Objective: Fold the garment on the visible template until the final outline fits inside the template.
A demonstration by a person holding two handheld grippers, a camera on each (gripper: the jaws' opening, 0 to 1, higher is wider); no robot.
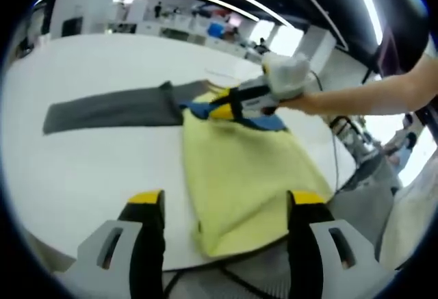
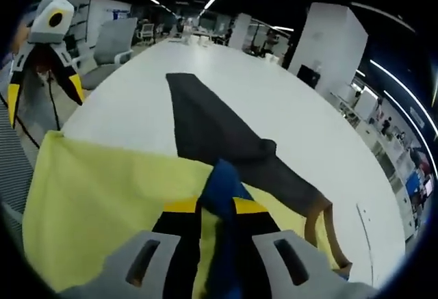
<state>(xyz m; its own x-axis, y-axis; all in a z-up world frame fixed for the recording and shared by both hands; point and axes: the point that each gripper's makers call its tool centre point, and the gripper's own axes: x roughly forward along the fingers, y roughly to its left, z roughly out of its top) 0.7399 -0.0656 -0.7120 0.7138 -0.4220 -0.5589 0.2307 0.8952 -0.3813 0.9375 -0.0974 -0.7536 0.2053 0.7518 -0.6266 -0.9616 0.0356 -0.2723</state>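
A pale yellow garment [image 1: 239,176] lies on the white table [image 1: 89,176], with a blue part [image 1: 270,122] at its far end. My right gripper [image 1: 222,107], held by a bare arm [image 1: 369,97], comes in from the right and is shut on that blue part. In the right gripper view the blue fabric [image 2: 219,186] stands bunched between my right gripper's [image 2: 215,206] jaws, above the yellow garment [image 2: 96,196]. A dark grey cloth strip [image 1: 109,111] [image 2: 205,128] stretches away beyond the garment. My left gripper [image 1: 226,200] [image 2: 44,97] hangs open near the garment's near edge, holding nothing.
An orange-brown trimmed edge [image 2: 321,230] curls at the garment's right side. The table edge [image 1: 68,261] runs close under the left gripper, with cables below. A grey office chair [image 2: 113,46] and another grey seat [image 1: 369,203] stand beside the table.
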